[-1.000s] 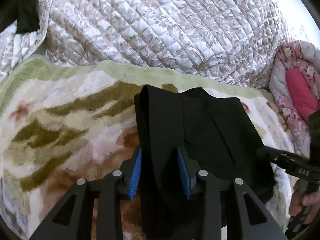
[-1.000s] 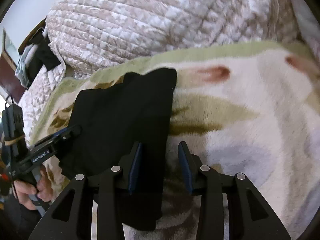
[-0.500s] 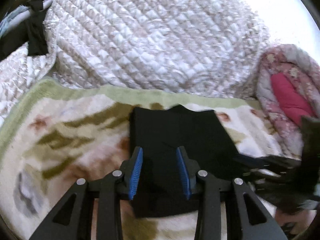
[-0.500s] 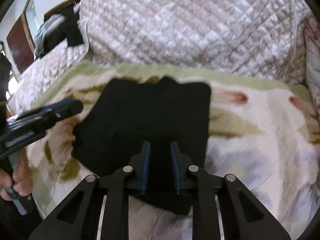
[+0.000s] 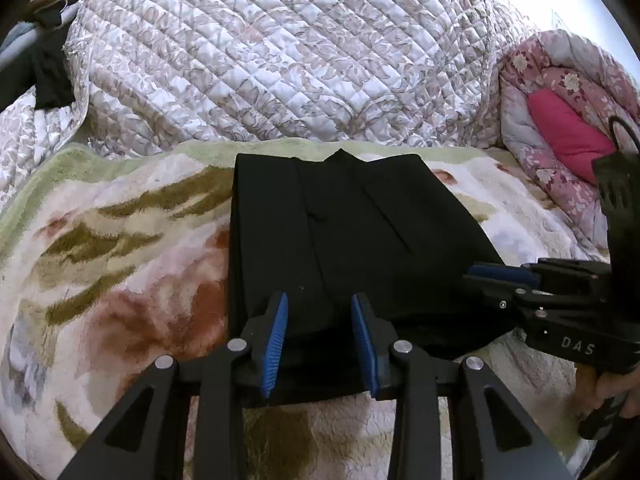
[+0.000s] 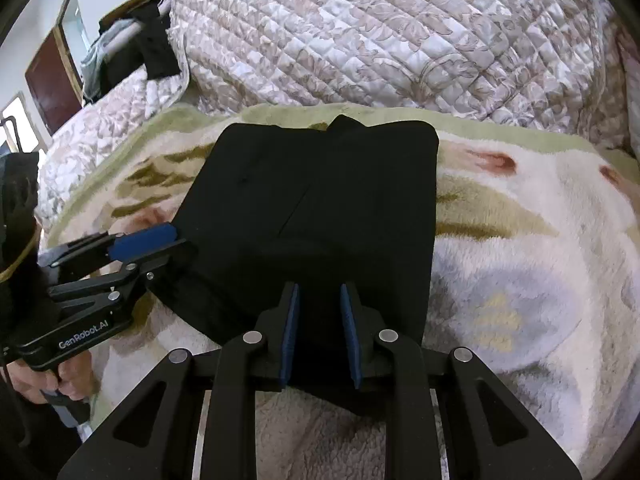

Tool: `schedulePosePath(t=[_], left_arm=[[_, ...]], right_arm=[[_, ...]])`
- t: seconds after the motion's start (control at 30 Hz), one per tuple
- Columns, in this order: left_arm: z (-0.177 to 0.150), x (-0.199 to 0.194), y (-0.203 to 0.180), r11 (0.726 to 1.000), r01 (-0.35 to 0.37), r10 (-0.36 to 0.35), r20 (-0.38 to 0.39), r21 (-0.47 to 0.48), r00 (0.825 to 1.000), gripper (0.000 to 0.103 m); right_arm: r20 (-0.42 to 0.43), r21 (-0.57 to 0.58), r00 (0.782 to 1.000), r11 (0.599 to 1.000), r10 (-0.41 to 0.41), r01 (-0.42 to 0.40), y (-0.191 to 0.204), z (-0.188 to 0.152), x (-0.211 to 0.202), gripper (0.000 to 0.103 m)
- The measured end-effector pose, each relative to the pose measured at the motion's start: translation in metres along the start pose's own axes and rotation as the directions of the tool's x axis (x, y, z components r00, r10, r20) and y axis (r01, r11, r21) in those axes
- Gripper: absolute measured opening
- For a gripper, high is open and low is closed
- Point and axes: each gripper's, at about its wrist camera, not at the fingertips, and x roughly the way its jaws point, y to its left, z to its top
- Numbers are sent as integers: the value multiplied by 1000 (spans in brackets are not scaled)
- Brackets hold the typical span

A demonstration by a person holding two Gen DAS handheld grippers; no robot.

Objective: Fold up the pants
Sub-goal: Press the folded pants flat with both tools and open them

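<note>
Your left gripper (image 5: pixel 318 340) and right gripper (image 6: pixel 318 332) clench the pants (image 5: pixel 360 240) at the edge nearest you (the right jaws just closed on cloth). Soft, limp, light, so hold both corners.

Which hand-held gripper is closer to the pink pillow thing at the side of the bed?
Right. The right hand-held gripper sits at the pants' edge on the side of the pink bedding; the left hand-held gripper is at their other side, farther away.
</note>
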Motion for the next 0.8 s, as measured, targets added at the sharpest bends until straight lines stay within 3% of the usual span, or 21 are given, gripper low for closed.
schedulePosePath(t=[0.37,0.8], left_arm=[[-1,-1,4,1000,15,-15,-16,-26,1000,37],[1,-22,0,995,-27,20,-78,-98,997,37]], right_arm=[[9,-6,1000,1000,-16,16,1,-5,-3,21],[-16,52,996,995,-87,88,-1,-3,-36,28]])
